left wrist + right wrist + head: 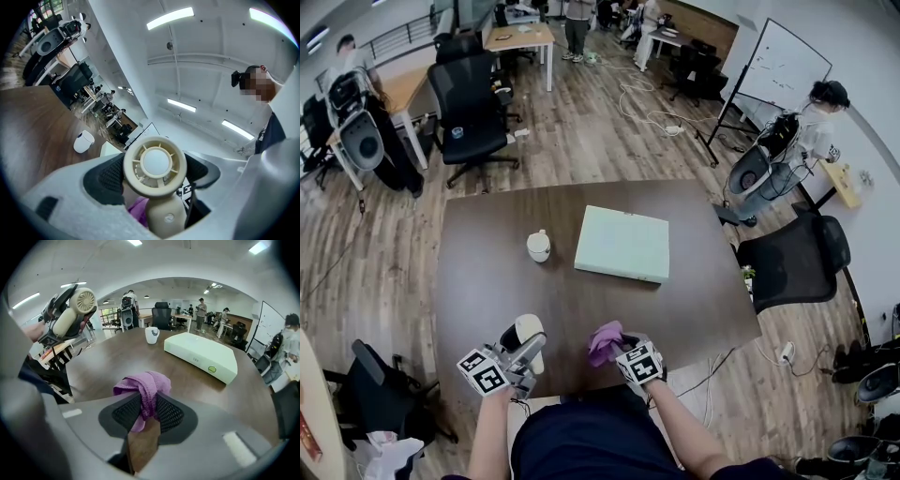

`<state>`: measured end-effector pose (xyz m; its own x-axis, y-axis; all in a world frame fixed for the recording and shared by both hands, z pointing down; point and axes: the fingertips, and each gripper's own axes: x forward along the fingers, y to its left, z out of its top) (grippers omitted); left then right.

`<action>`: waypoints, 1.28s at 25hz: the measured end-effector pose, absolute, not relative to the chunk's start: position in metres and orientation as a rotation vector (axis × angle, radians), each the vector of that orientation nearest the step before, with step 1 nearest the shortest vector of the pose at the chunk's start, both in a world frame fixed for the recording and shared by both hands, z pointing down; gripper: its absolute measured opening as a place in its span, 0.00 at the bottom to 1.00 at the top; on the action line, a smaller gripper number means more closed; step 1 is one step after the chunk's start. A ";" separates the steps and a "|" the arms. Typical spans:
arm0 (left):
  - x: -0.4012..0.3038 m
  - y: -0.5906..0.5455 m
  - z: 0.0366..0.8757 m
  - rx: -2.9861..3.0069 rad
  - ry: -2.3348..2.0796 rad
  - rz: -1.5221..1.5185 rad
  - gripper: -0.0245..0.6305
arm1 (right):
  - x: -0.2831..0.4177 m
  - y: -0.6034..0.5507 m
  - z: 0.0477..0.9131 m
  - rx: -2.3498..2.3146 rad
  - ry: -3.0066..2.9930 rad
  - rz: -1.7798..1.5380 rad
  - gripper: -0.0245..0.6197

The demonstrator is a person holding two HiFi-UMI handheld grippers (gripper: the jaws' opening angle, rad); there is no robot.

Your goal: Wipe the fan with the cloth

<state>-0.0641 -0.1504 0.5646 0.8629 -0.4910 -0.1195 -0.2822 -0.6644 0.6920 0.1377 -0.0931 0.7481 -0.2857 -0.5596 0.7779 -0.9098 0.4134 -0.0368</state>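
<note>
A: Two grippers are counted; what is held?
B: One cream fan (154,164) is clamped in the left gripper (528,345); one purple cloth (143,386) is pinched by the right gripper (147,412).
A: Where are they found?
B: Both are held well apart from the one green box (623,244), on its near side. One white cup (538,246) is set near that box, at its left.

Table (487,291): dark brown wood-grain top, rectangular, set on a wood-plank floor (581,131).
Mug (538,246): white, placed upright near the middle of the surface, toward the left edge.
Box (622,243): flat, pale green, laid just right of the mug, apart from it, nearer the far edge.
</note>
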 end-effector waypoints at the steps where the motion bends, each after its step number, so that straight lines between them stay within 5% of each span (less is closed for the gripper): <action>1: -0.066 -0.151 0.565 2.332 -0.560 -0.382 0.62 | 0.138 -0.095 0.749 1.259 -1.971 0.656 0.21; 14: -0.061 -0.142 0.582 2.485 -0.600 -0.131 0.62 | 0.151 -0.093 0.773 1.339 -1.915 0.838 0.22; 32: -0.046 -0.129 0.653 2.601 -0.634 0.280 0.62 | 0.153 -0.090 0.767 1.390 -1.913 0.837 0.38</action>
